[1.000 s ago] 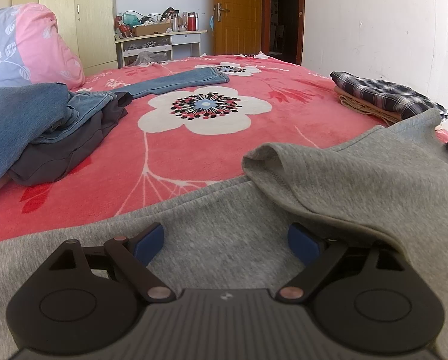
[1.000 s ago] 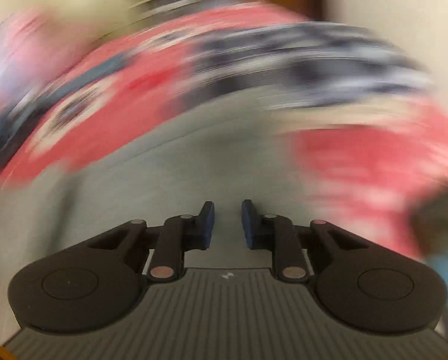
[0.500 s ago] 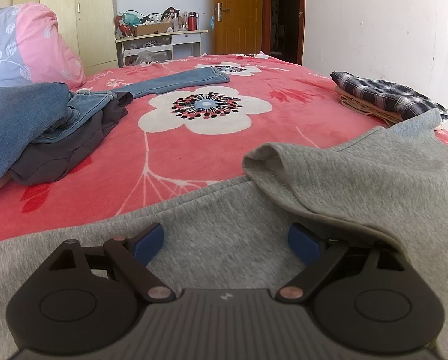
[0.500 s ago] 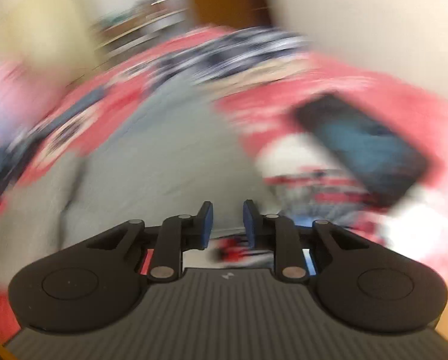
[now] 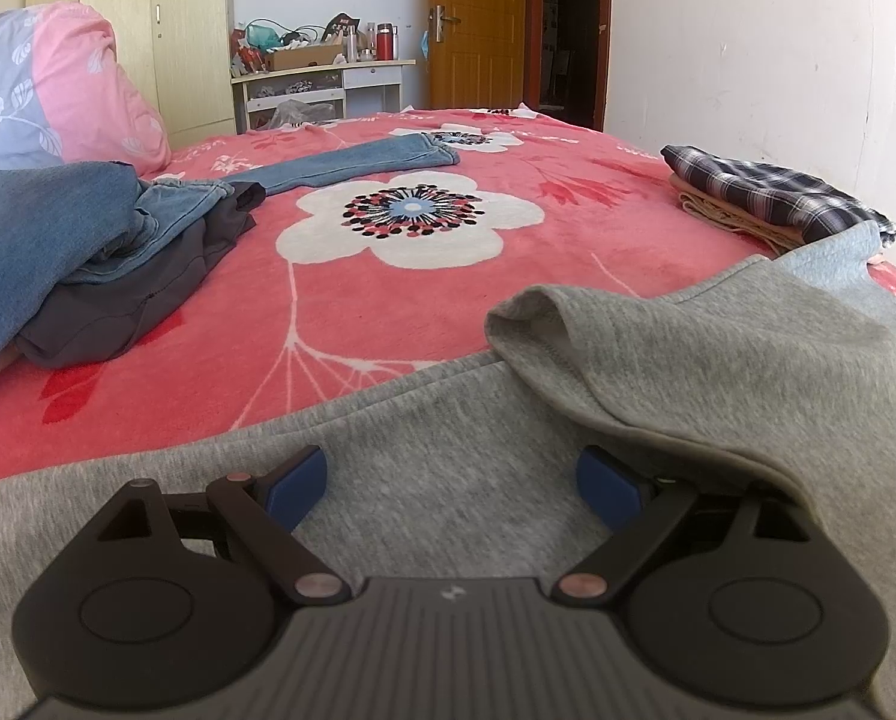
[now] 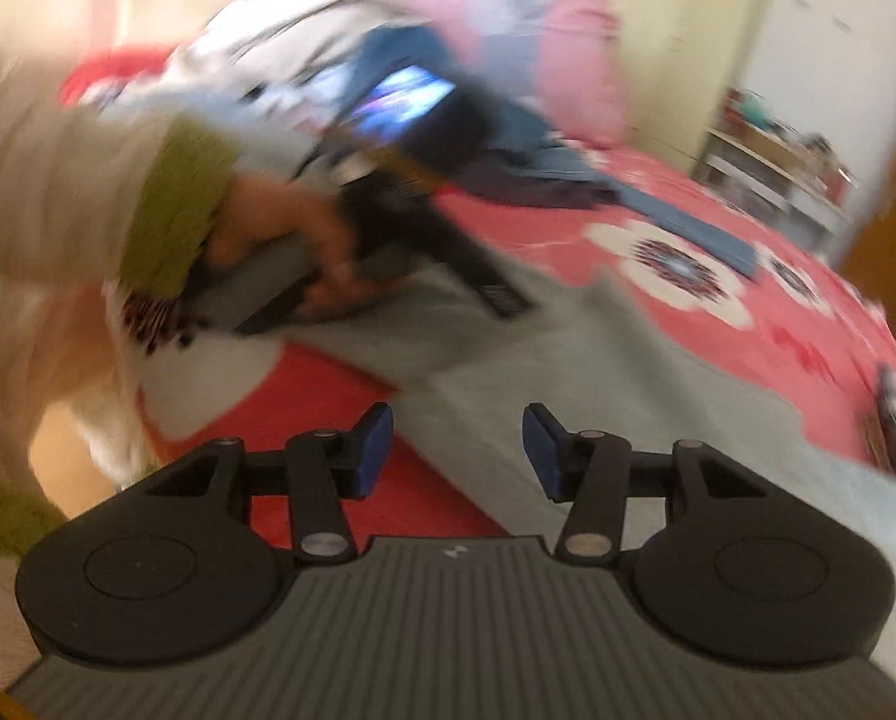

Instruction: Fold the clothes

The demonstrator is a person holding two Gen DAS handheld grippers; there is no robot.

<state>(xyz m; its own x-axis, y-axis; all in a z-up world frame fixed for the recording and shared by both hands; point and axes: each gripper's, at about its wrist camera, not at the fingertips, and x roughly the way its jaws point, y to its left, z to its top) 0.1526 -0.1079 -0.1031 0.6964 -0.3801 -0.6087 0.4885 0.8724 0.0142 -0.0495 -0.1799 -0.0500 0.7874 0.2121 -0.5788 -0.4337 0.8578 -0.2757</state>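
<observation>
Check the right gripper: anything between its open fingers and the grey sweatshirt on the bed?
Nothing visible. The right gripper hangs just over the near edge of the grey sweatshirt, jaws opening with nothing between them. The left gripper rests further back on the same cloth, off to the side. The view is motion-blurred.

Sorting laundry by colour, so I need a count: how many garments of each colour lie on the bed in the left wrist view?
Grey: 1, the sweatshirt
Blue denim: 2, the jeans and the denim pile
Dark charcoal: 1, the garment
Plaid: 1, the shirt
Beige: 1, the folded piece
Total: 6
</observation>
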